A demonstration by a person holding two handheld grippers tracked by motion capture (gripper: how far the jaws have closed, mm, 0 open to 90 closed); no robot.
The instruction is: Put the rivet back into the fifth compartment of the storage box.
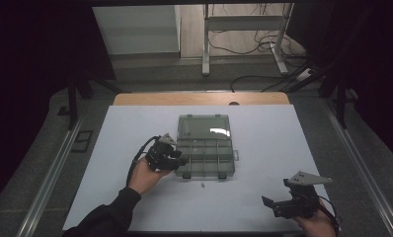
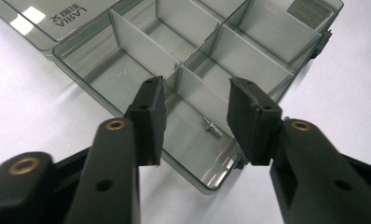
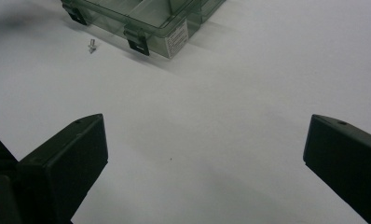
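A smoky clear compartment box point(image 1: 209, 163) lies open in the middle of the white table, its lid point(image 1: 204, 126) folded back flat. My left gripper point(image 1: 180, 160) hovers at the box's front left corner, jaws apart. In the left gripper view the box point(image 2: 76, 65) has several divided cells, and a small metal screw point(image 2: 211, 127) lies loose on the floor of the near cell, below the gap of the left gripper point(image 2: 195, 116); the pads touch nothing. My right gripper point(image 1: 275, 192) rests at the table's front right, wide open and holding nothing point(image 3: 207, 149).
A second small screw point(image 1: 203, 185) lies on the table just in front of the box, near its latches point(image 3: 138, 44). The table's wooden far edge point(image 1: 199, 98) borders a floor with cables and a metal frame point(image 1: 244, 29).
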